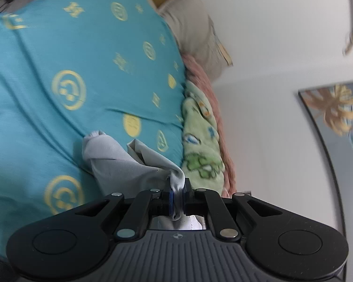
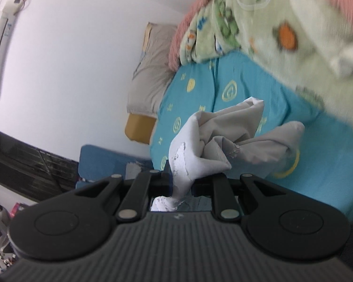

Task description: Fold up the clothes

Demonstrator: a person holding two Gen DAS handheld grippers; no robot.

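Both grippers pinch one crumpled grey garment above a turquoise bed.

The turquoise bedsheet (image 1: 58, 70) with yellow emblems fills most of the left wrist view and lies below the cloth in the right wrist view; along its far edge lies a green cartoon-print blanket (image 1: 200, 138) with a pink blanket (image 1: 214, 94) just beside it, and a beige pillow (image 2: 150, 70) rests against the white wall (image 1: 270, 47); the grey garment (image 2: 226, 138) hangs bunched and twisted between the two tools, over the sheet; the left gripper (image 1: 176, 192) is closed tight on a fold of it, cloth squeezed between the jaws; the right gripper (image 2: 181, 181) likewise clamps a whitish, rough-edged part of the same garment, with fabric trailing back through the jaws.
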